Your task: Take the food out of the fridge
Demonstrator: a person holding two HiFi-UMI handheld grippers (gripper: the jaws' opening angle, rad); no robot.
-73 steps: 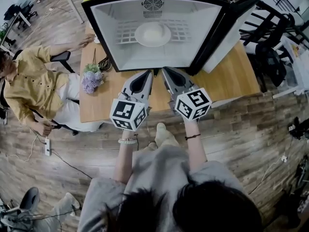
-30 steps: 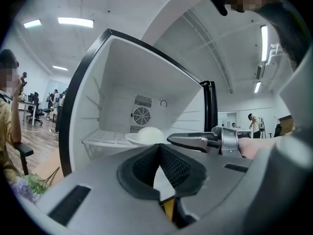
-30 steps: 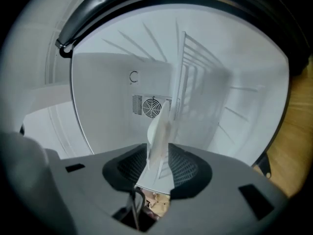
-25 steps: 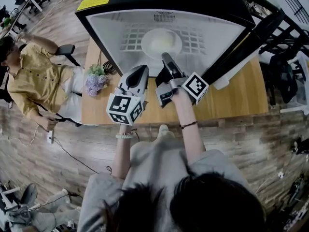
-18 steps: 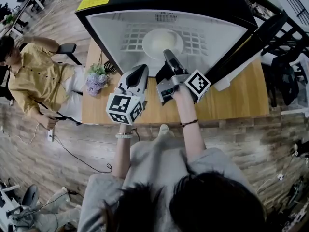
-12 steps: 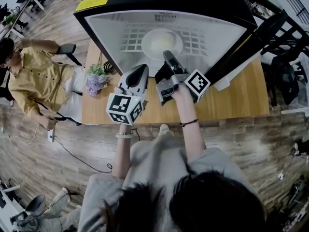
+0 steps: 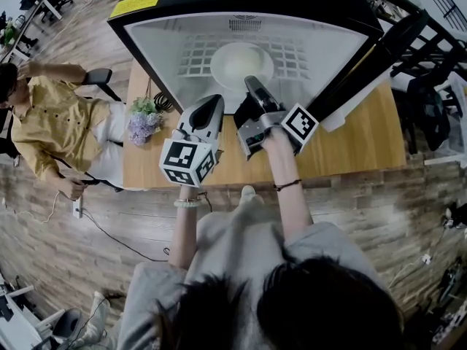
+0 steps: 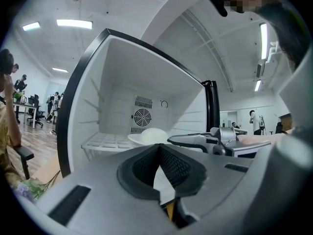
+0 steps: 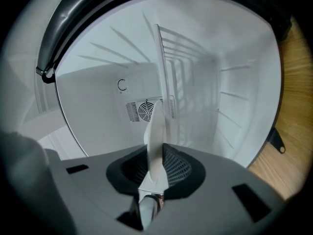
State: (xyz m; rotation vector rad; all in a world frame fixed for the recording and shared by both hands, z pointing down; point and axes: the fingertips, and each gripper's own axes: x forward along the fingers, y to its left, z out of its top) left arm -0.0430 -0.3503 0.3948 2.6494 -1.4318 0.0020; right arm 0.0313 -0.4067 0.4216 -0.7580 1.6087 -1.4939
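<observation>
Plate: white and shallow, with a pale mound of food on it; it sits mid-way along the wire shelf inside the open fridge, in front of the fan vent
Right gripper: reached into the fridge and rolled on its side; its pads are clamped on the plate's near rim, which shows edge-on between them in the right gripper view
Left gripper: level at the fridge mouth, just beside the right one; jaws closed together on nothing
Handling: probably stiff, smooth and breakable; held by one edge it will likely want to droop — keep it level, or the food may slide
Where to hold: the near rim, with a deep bite; the bare far side could take support from below
In the way: the shelf wires under the plate, so lift a little before drawing out; the left gripper stands close to the exit path; the door is swung wide to the right, clear
Around: wooden table; flowers left of the fridge; a seated person in a yellow shirt, well apart
</observation>
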